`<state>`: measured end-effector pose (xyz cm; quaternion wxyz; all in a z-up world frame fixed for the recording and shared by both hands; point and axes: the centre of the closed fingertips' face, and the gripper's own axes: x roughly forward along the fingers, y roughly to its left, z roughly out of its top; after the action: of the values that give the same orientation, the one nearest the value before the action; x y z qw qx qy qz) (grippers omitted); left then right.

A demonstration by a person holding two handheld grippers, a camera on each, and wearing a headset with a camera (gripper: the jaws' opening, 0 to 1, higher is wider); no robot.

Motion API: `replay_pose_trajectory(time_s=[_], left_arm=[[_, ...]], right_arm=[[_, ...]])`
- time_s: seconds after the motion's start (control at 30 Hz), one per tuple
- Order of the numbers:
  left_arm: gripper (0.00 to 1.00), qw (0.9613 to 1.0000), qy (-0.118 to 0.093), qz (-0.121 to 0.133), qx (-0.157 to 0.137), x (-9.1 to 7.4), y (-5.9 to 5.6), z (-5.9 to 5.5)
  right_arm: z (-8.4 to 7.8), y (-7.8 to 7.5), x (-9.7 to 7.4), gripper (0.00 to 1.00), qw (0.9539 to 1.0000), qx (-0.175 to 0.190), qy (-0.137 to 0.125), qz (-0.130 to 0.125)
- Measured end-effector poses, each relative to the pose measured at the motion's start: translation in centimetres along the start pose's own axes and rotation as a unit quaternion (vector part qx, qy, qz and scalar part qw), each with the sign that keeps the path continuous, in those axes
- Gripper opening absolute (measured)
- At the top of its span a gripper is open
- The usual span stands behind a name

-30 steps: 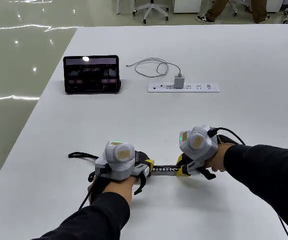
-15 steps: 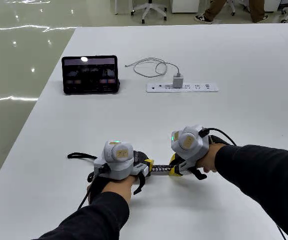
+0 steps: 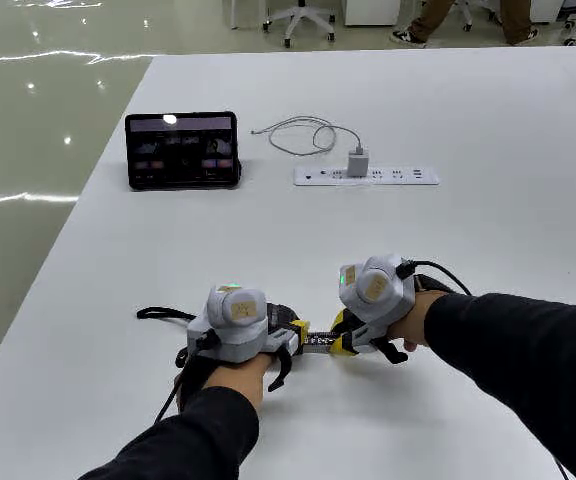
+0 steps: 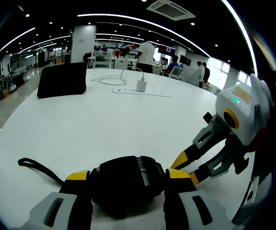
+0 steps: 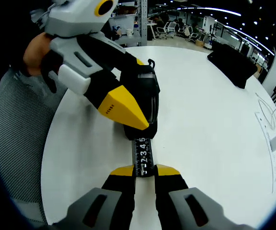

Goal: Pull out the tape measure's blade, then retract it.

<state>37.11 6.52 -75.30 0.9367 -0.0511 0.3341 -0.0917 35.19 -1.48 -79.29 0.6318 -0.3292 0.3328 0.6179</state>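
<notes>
On table, one tape measure, two grippers

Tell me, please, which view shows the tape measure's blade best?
The right gripper view: the blade, numbers legible, runs from the case to the right gripper. The head view shows a short strip; in the left gripper view the case blocks it.

A broad white table stretches away from you, with a dark tablet propped up near its left edge. Beside the tablet lies a white power strip holding a charger and a looped white cable. On your left the glossy pale floor mirrors the lights, a swivel chair's base stands beyond the table, and your left gripper view takes in long ceiling light strips, a vent and people standing.
</notes>
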Motion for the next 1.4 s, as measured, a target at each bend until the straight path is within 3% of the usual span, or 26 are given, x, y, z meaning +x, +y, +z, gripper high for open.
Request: replay_pose_trajectory(time_s=[0.37, 0.47, 0.9, 0.93, 0.97, 1.1, 1.17, 1.4], left_arm=[[0.55, 1.0000, 0.001, -0.002, -0.006, 0.0, 0.0, 0.0], [0.56, 1.0000, 0.000, -0.002, -0.006, 0.0, 0.0, 0.0], [0.56, 0.9999, 0.000, -0.003, -0.010, -0.1, 0.1, 0.0], [0.56, 1.0000, -0.002, -0.003, 0.004, -0.1, 0.0, 0.0], [0.56, 1.0000, -0.001, -0.002, -0.004, -0.1, 0.0, -0.1], [0.56, 0.9999, 0.000, -0.003, -0.015, 0.0, 0.3, 0.1], [0.56, 0.9999, 0.000, -0.003, -0.013, -0.1, 0.2, 0.0], [0.56, 0.9999, -0.001, -0.002, -0.014, -0.1, 0.2, 0.0]], right_arm=[[1.1, 0.1, 0.8, 0.11, 1.0000, -0.009, 0.002, 0.002], [1.3, 0.0, 0.9, 0.11, 0.9999, 0.009, -0.006, 0.005], [2.9, 0.4, 2.1, 0.11, 0.9999, -0.005, -0.011, 0.004], [2.9, 0.4, 2.2, 0.11, 0.9999, -0.009, -0.004, 0.003], [3.0, 0.3, 2.1, 0.11, 0.9997, -0.024, -0.004, 0.003], [2.8, 0.2, 1.8, 0.12, 0.9998, -0.017, -0.008, -0.001], [2.6, 0.2, 1.7, 0.12, 0.9994, -0.033, -0.002, -0.002], [2.0, 0.2, 1.2, 0.12, 0.9996, -0.027, -0.005, -0.005]])
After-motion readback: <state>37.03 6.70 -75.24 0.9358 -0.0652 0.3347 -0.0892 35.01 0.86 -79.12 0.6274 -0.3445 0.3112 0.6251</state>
